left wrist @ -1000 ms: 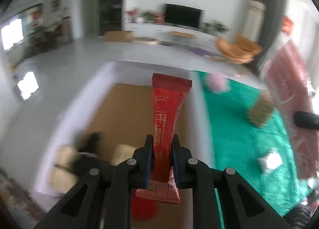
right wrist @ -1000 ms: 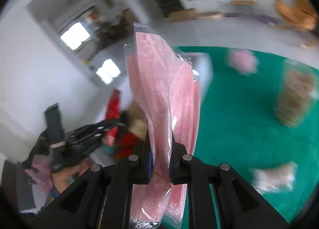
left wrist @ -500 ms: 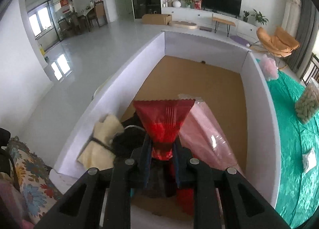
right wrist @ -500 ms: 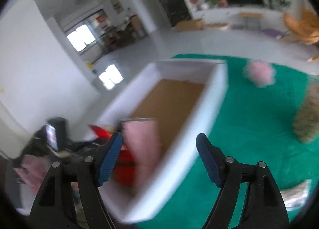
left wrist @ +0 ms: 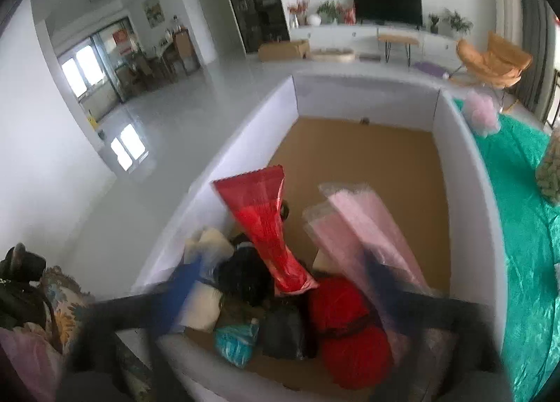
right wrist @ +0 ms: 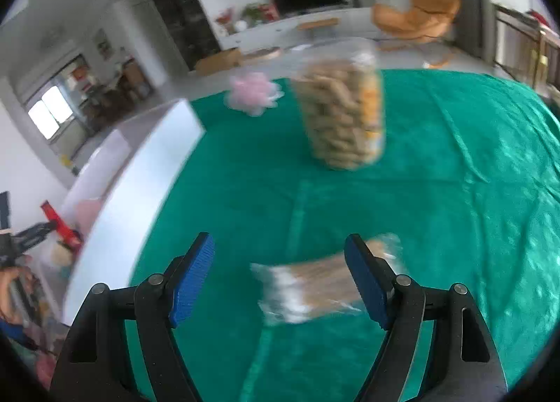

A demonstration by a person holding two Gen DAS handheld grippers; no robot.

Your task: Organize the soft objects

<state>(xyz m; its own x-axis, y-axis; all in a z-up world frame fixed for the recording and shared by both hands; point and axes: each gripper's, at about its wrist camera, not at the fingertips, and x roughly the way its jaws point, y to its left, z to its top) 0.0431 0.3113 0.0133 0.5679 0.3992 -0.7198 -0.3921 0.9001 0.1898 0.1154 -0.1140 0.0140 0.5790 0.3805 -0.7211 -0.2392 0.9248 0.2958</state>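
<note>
While the left tongs (left wrist: pixel 276 283) hung over the near end of the white box (left wrist: pixel 465 171), their jaws had just been opening and stood wide, blurred blue pads to either side, nothing pressed between them. Ahead of them, between the spread arms, the red packet (left wrist: pixel 266 223) stood tilted among the things already stowed: a glossy foil sleeve with a crimped, saw-toothed top edge. Right of it leaned the pink pack (left wrist: pixel 364 237), a flat stack in clear crinkly film. Below, closer to the tongs, lay a round red cushion (left wrist: pixel 350 328), something black and shiny, a cream plush piece and a small teal pouch, all on the box's brown cardboard floor. To finish this step well, I judged the tongs should lift straight clear, so neither pad dragged the packet back out.

From the right wrist, the right tongs (right wrist: pixel 280 279) were wide and empty over the green cloth (right wrist: pixel 455 192) of the bench. Just ahead of them, partly behind the right-hand pad, lay a flat clear bag of pale sticks (right wrist: pixel 315 286), soft and crackly-looking. Farther ahead stood a tall clear bag of tan snacks (right wrist: pixel 341 104) and, left of it, a pink frilly puff (right wrist: pixel 252 90). A good pick-up, I thought, would straddle the flat bag's middle and close gently.
</note>
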